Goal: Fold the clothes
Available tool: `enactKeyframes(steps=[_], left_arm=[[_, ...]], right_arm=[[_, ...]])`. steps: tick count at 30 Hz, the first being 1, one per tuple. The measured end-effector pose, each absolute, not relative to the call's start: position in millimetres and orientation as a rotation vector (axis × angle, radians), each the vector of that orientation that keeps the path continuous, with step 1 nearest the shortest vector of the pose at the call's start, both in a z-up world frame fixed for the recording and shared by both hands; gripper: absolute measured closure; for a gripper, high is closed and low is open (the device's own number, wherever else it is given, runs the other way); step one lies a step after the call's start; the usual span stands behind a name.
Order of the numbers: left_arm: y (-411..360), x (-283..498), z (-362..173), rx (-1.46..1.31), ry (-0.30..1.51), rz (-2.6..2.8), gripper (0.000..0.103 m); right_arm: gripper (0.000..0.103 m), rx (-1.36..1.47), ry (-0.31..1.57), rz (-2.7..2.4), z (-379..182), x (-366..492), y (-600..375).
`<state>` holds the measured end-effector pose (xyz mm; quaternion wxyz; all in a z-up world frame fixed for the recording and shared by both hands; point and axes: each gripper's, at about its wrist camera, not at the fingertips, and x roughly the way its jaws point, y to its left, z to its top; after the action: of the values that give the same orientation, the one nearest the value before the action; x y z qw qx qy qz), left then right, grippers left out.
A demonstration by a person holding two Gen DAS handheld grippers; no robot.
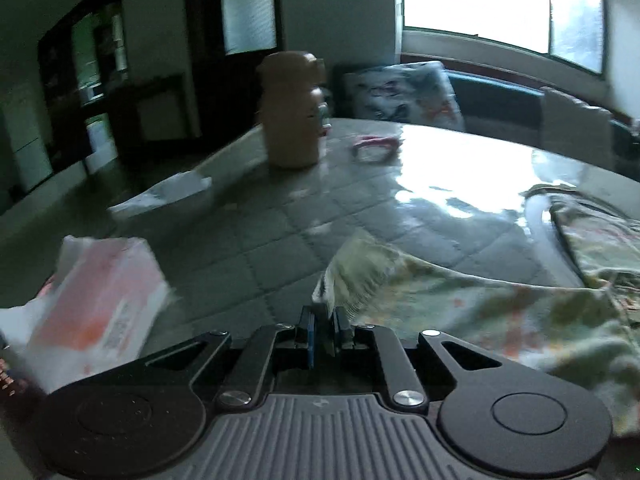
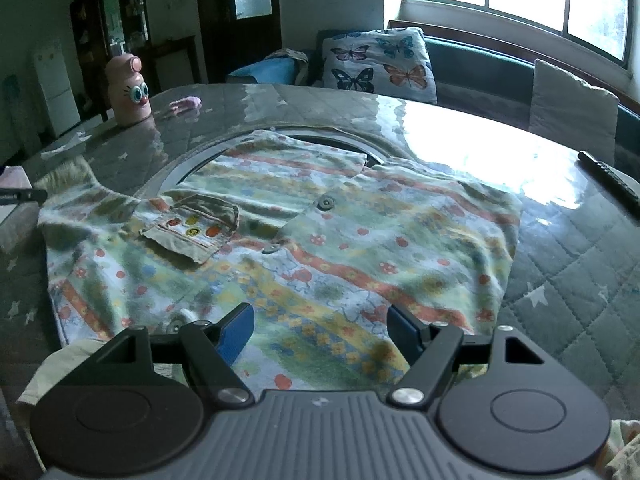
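A small flowered, striped shirt (image 2: 320, 248) with buttons and a chest pocket (image 2: 192, 228) lies spread on the round glass-topped table (image 2: 560, 240). My right gripper (image 2: 320, 332) is open and empty, just above the shirt's near hem. My left gripper (image 1: 325, 326) is shut on the cuff of the shirt's left sleeve (image 1: 360, 276) and holds it lifted off the table; the sleeve (image 1: 480, 312) trails away to the right. In the right wrist view that sleeve (image 2: 68, 184) reaches out to the left, where the left gripper's tip (image 2: 20, 195) shows.
A pink bottle with cartoon eyes (image 2: 129, 90) and a pink hair tie (image 2: 186, 103) stand at the table's far left. A plastic-wrapped packet (image 1: 92, 312) and white paper (image 1: 164, 194) lie left. A dark remote (image 2: 610, 180) lies right. Butterfly cushion (image 2: 378, 64) behind.
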<state>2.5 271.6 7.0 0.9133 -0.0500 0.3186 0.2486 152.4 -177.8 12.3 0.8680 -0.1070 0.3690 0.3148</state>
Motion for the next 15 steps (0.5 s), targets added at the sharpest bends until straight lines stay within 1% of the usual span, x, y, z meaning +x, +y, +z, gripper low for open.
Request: enactKeyframes(steps=[2,3,7,11,15], left_arm=[[261,6,14,-0.059,0.636,0.526,0.091],[255,9,18,-0.032,0.618,0.533,0.089],[243,22,27,-0.009,0.574,0.540,0.087],[229,27,31,-0.017,0.554,0.499,0.072],[212,39,20,-0.030,0.597,0.365,0.072]], right_arm=[[0.028,-0.215,0.772,0.660,14,149,-180],[0.028,-0.213,0.772,0.659,14,148,-180],[0.028,-0.202,0.780,0.657,12,142,-182],[0.028,-0.190,0.790,0.656,9,137,-184],[0.028,-0.187,0.794,0.655,6,135,-185]])
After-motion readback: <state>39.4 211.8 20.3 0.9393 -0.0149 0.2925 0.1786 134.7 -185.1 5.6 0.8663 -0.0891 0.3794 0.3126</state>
